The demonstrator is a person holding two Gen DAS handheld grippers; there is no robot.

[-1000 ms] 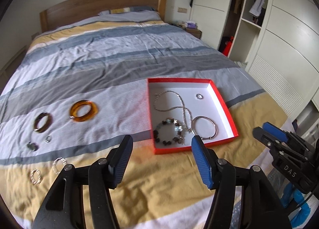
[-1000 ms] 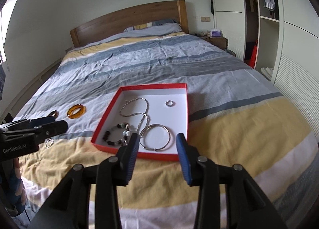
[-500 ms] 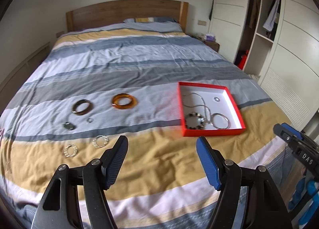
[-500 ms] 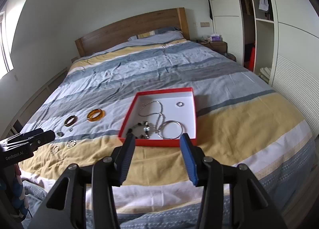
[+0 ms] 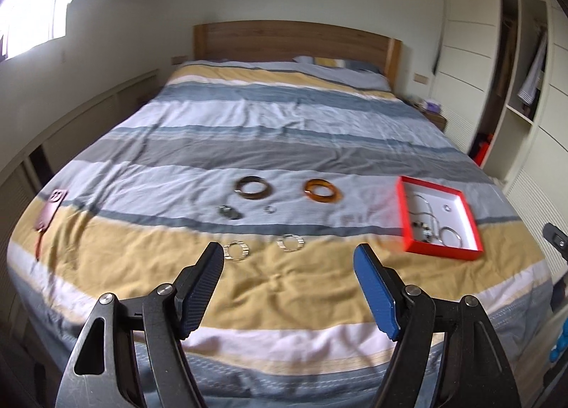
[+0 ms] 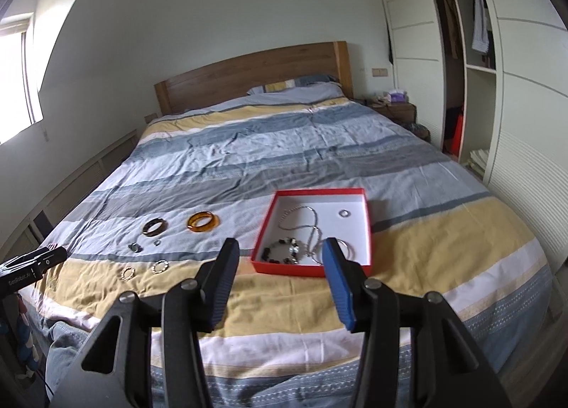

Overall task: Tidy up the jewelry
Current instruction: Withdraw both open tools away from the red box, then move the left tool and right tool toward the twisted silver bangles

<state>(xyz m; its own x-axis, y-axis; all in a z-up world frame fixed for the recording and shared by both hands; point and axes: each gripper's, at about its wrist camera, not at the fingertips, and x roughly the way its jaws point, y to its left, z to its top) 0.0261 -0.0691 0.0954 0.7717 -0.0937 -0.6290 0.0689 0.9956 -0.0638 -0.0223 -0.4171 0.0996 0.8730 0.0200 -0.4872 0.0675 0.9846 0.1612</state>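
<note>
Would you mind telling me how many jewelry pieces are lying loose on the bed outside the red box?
6: dark bangle, amber bangle, two small pieces below them, two silver stretch rings nearest.

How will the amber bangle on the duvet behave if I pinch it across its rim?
The amber bangle looks like a thick, glossy closed ring, so probably stiff and somewhat slippery against the fingers. It lies flat on the soft duvet, so pressing down may sink it. If tipped on edge, its round shape could roll.
</note>
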